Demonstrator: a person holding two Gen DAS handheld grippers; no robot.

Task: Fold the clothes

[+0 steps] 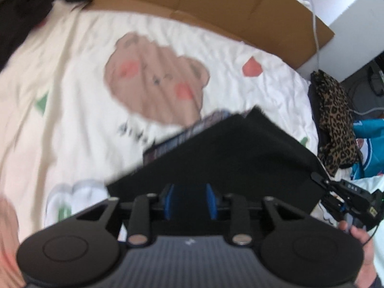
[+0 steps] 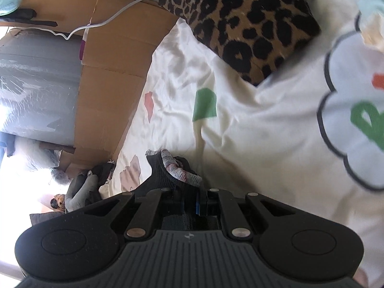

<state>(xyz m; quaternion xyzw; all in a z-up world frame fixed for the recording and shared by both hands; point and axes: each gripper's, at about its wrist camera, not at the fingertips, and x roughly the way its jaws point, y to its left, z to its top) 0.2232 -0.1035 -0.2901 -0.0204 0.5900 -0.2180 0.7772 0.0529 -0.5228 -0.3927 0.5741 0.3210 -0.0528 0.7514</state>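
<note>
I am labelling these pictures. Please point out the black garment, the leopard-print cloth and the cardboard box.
black garment point(image 1: 240, 153): left wrist view, middle of its flat panel.
leopard-print cloth point(image 2: 242, 21): right wrist view, centre.
cardboard box point(image 1: 216, 7): left wrist view, side wall.

**Two wrist views, both low over the bed**

The left wrist camera looks forward and down across the white printed bedsheet point(image 1: 72, 76), close to it, cardboard point(image 1: 216, 7) along the top of frame. The right wrist camera sits nearer still — rolled sideways, cardboard point(image 2: 108, 76) at left. Both share the sheet point(image 2: 252, 132), the cardboard and the leopard-print cloth point(image 1: 336, 120) — far right in one, upper middle point(image 2: 240, 24) in the other.
</note>
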